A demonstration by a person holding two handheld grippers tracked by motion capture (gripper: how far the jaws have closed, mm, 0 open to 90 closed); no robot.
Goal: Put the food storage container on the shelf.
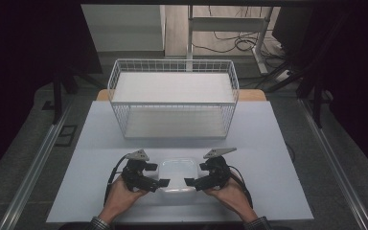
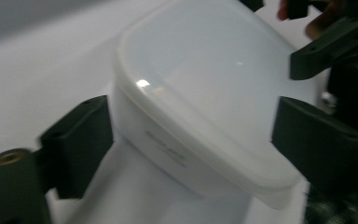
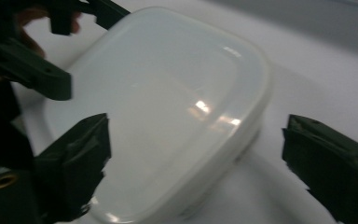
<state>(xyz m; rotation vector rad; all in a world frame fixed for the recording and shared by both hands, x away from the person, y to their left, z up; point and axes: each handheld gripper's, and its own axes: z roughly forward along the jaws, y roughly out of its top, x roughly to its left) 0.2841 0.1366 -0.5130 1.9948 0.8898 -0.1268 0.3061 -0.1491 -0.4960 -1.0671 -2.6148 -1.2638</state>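
A white plastic container (image 1: 177,173) with a shut translucent lid sits near the table's front edge. My left gripper (image 1: 159,175) is at its left end and my right gripper (image 1: 196,174) at its right end. In the left gripper view the container (image 2: 200,70) lies between the spread jaws of the left gripper (image 2: 191,140), which is open. The right gripper view shows the container (image 3: 168,93) between the wide jaws of the right gripper (image 3: 200,165), open, with a gap on the right side. Each gripper is held by a hand.
A white wire basket (image 1: 172,120) stands on the pale table (image 1: 268,143) behind the container. Metal rails run along both sides of the table. Cables and a desk frame (image 1: 230,24) lie on the floor beyond.
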